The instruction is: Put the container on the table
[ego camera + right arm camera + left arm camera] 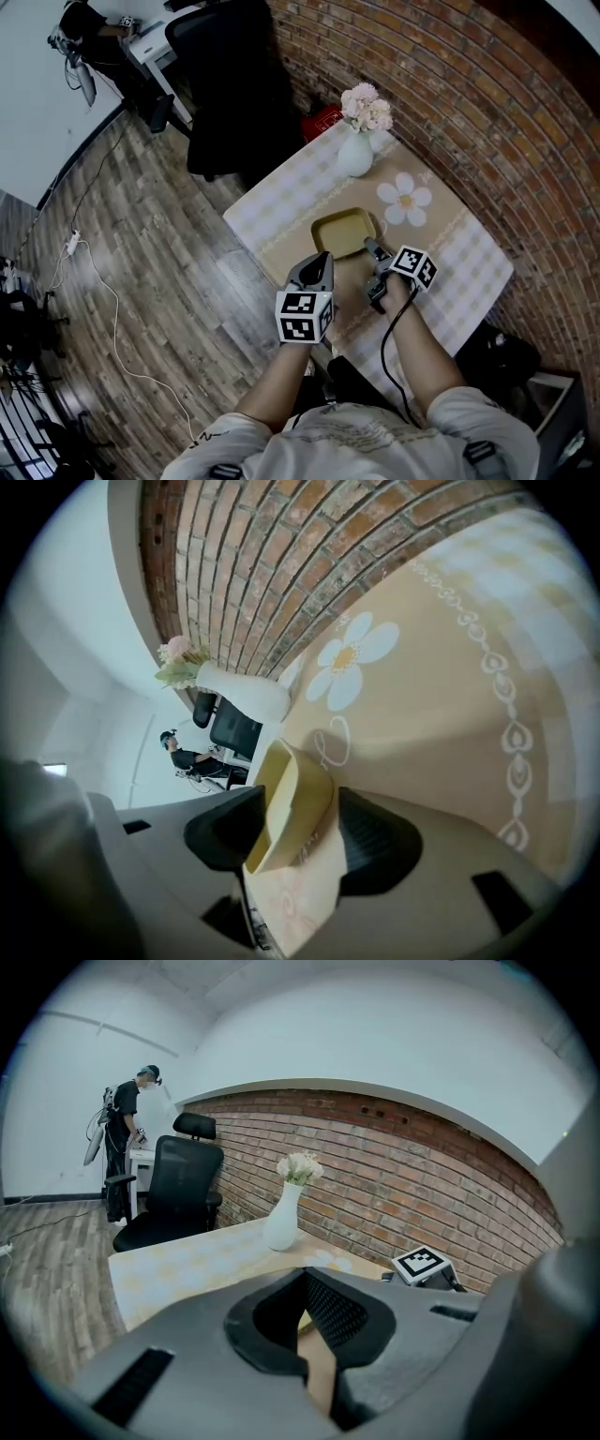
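Risk notes, 2 grippers over the table, positions taken from the white ceramic vase of pale pink flowers (354, 155).

- Left gripper (324, 257): on the person's side of the vase. Jaws are together with nothing between them; only cloth shows through the gap behind the pads. It sits just beside the container's near-left corner.
- Right gripper (300, 827): also on the person's side of the vase. Jaws are narrow, 1 on each side of 1 wall of the shallow square yellow plastic container (291, 799), and appear clamped on it. A sliver of cloth shows by the outer pad lower down, so the bite looks light.
- Container: between the vase and the person, over the table under its beige and pale-checked cloth (272, 216). It is low and looks level in the head view. I cannot tell if its base touches the cloth.
- White daisy-shaped mat (405, 199): just to the right of the vase, beyond the container.
- Red brick wall (469, 94): behind the vase.

What could go wrong (judgement):
1. The hold is on 1 wall only, so the container could pivot or slip if it is lifted or tilted.
2. Opening the jaws before the base is flat would let it drop and skid.
3. Pushing it forward risks knocking the vase over.
4. A low jaw could snag the cloth and drag it, and the vase with it.
5. The shut left gripper could nudge the near corner.
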